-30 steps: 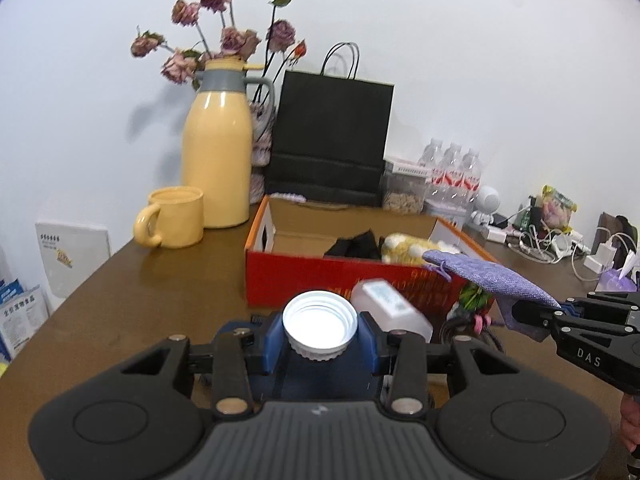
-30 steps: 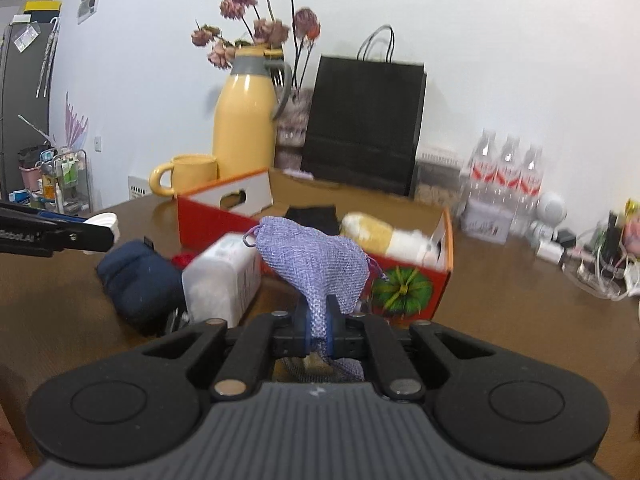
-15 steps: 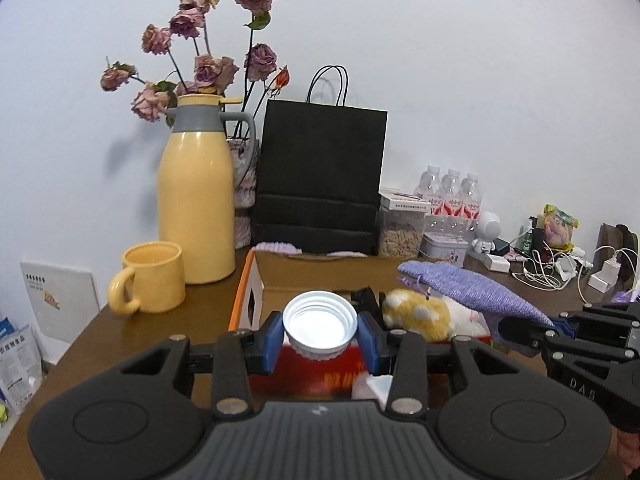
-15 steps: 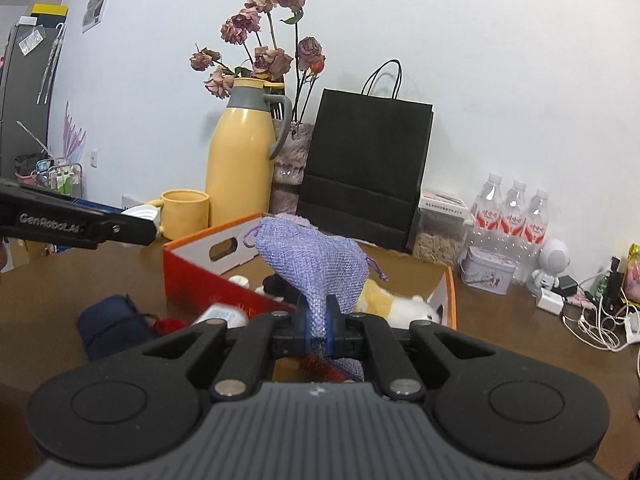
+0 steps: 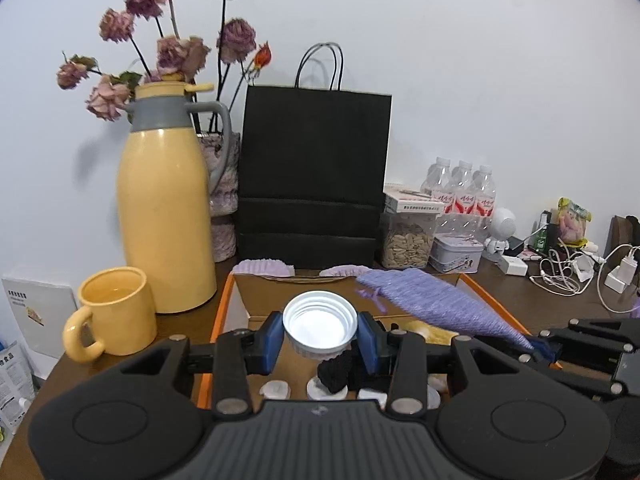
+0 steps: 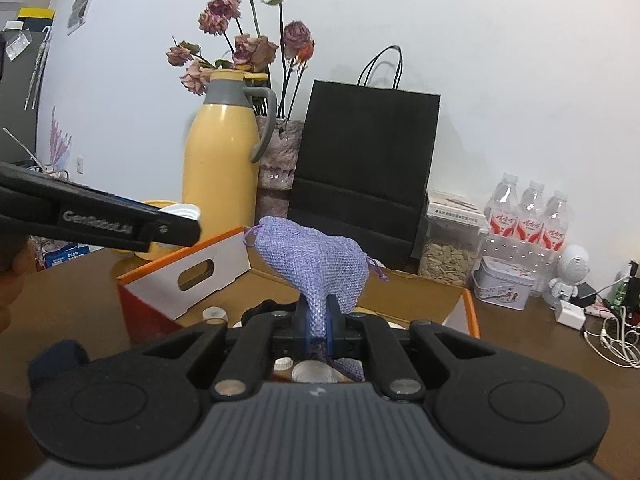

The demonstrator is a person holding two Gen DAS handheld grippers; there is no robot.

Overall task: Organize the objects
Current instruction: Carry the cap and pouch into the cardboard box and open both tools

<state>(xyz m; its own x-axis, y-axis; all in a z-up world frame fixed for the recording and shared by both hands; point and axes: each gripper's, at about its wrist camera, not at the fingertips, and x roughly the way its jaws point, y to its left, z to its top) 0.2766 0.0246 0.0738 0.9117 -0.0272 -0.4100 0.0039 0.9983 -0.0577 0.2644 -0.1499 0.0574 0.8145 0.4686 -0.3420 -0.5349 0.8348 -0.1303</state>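
Note:
My left gripper (image 5: pixel 320 338) is shut on a white screw cap (image 5: pixel 319 323), its blue pads pressed to both sides, and holds it over the open orange cardboard box (image 5: pixel 228 300). My right gripper (image 6: pixel 318 320) is shut on a purple woven drawstring pouch (image 6: pixel 316 262) that stands up from the jaws above the same box (image 6: pixel 184 280). In the left wrist view the pouch (image 5: pixel 432 304) reaches in from the right, above the box. Down inside the box lie several white caps (image 5: pixel 276 389) and a black cloth item (image 5: pixel 334 372).
Behind the box stand a yellow thermos jug (image 5: pixel 164 216), a yellow mug (image 5: pixel 112 312), a black paper bag (image 5: pixel 312 172) and a vase of dried roses. To the right are water bottles (image 5: pixel 460 192), a seed jar, a tin, chargers and cables. A dark blue bundle (image 6: pixel 60 356) lies left of the box.
Both grippers moved forward and rose, from in front of the box to over its opening, with the cap and pouch still held. The blue bundle and white container dropped out of the left view.

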